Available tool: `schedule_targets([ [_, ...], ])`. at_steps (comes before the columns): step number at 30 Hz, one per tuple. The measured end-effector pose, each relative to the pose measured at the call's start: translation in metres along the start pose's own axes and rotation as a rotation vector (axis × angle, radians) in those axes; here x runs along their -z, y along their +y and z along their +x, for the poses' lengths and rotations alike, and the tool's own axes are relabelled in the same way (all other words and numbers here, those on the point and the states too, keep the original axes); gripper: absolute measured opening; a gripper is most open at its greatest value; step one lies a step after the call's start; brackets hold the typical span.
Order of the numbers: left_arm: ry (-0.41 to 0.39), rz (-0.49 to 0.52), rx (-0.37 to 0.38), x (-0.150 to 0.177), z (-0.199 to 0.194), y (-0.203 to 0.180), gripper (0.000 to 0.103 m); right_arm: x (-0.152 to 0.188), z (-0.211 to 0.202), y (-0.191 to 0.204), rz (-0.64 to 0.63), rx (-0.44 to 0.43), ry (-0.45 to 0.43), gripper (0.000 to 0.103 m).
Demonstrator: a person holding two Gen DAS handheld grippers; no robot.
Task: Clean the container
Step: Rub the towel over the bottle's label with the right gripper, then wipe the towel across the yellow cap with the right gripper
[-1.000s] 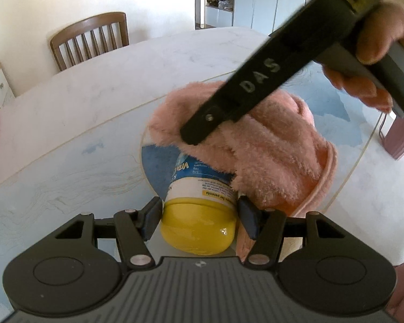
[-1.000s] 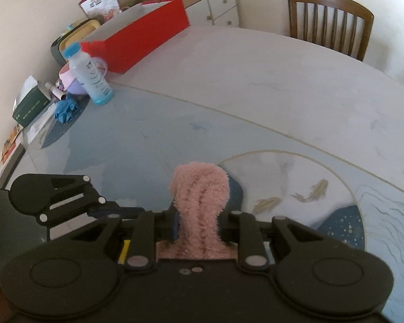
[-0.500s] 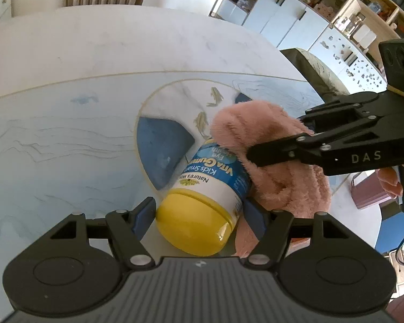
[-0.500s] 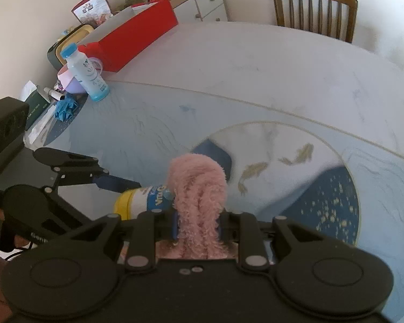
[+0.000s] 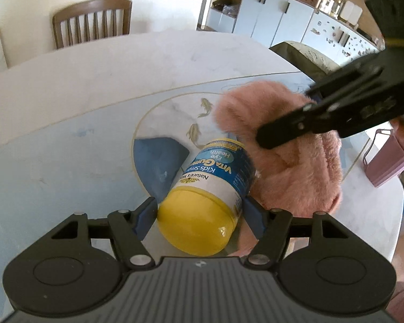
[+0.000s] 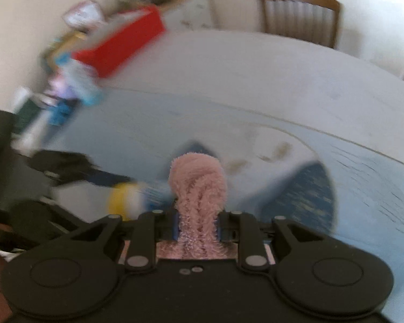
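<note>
A vitamin jar (image 5: 212, 185) with a yellow lid and a blue and white label lies on its side, lid toward the camera. My left gripper (image 5: 199, 215) is shut on it just behind the lid. A fluffy pink cloth (image 5: 291, 145) hangs against the jar's right side. My right gripper (image 6: 197, 224) is shut on that pink cloth (image 6: 198, 188); its black body (image 5: 336, 107) crosses the upper right of the left wrist view. In the blurred right wrist view the jar's yellow lid (image 6: 124, 200) shows at the left, with my left gripper (image 6: 94, 175) on it.
Everything sits over a round white table (image 5: 94, 80) with a blue mat showing fish. A wooden chair (image 5: 91, 21) stands at the far side. A red box (image 6: 121, 48) and bottles crowd the table's far left. A pink bag (image 5: 387, 161) stands off the right edge.
The right gripper has pulled the pink cloth off the jar's top to its right side, baring the label. The right wrist view is now motion-blurred. The left gripper still holds the jar.
</note>
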State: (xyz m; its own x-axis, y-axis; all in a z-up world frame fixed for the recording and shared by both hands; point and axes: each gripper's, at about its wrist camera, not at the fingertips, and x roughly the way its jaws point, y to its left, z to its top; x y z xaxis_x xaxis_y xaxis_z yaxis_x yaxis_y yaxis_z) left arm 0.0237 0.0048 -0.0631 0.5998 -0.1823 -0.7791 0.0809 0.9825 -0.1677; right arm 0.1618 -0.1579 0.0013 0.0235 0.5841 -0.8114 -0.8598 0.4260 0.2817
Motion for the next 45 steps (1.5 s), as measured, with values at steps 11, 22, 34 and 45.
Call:
schedule_targets([
  [11, 0.002, 0.094, -0.044, 0.003, 0.004, -0.011, 0.069, -0.011, 0.038, 0.057, -0.228, -0.144, 0.117, 0.022],
  [22, 0.008, 0.074, -0.028, 0.005, 0.010, -0.005, 0.068, -0.017, 0.038, 0.018, -0.120, -0.021, 0.085, 0.022],
  [34, 0.048, -0.181, 0.149, -0.005, 0.018, 0.038, 0.072, 0.004, 0.027, -0.017, 0.027, -0.056, 0.070, 0.023],
  [45, 0.027, -0.058, 0.076, -0.001, 0.014, 0.011, 0.071, 0.029, 0.020, -0.034, 0.070, 0.072, 0.107, 0.023],
])
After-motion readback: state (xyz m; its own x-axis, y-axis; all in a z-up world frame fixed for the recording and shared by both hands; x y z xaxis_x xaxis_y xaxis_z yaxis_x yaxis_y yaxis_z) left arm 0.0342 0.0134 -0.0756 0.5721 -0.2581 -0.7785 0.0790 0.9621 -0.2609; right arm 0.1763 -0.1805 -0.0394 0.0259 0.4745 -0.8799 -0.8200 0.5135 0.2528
